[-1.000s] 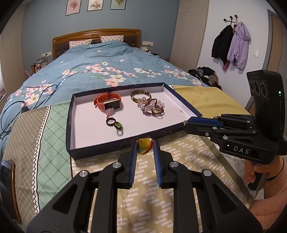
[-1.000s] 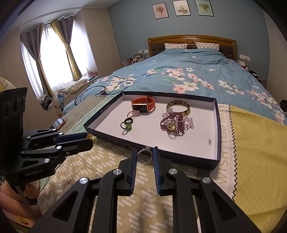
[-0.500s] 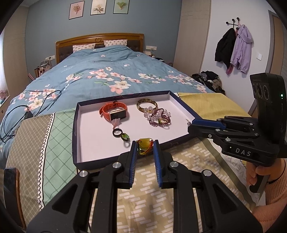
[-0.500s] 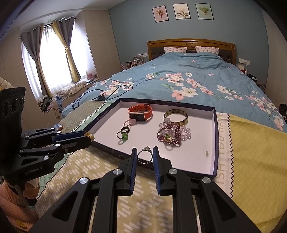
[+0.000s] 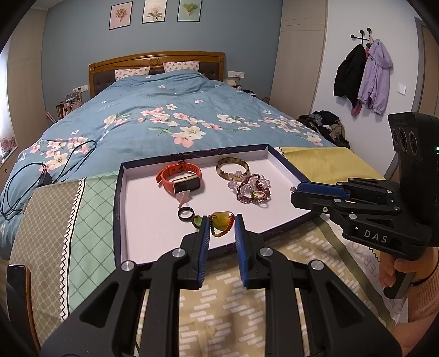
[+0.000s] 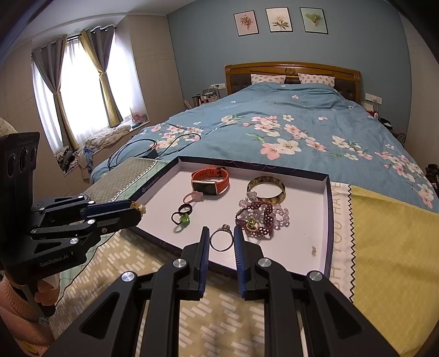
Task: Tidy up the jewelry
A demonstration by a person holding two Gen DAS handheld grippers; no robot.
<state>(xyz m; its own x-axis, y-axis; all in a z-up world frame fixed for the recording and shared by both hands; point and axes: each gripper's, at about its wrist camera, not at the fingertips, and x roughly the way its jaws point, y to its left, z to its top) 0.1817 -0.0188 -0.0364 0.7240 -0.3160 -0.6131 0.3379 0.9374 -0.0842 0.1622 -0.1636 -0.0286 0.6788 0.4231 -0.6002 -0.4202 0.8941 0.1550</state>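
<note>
Watch left of bangle in tray; tray on bed.

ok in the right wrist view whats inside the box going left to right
green bead ring → orange watch → silver ring held in the right gripper → purple bead bracelet → small speck

Ahead of your tongs stretches a bed with a blue floral duvet and wooden headboard. Three botanical prints hang on the blue wall; a curtained window glows far left.
</note>
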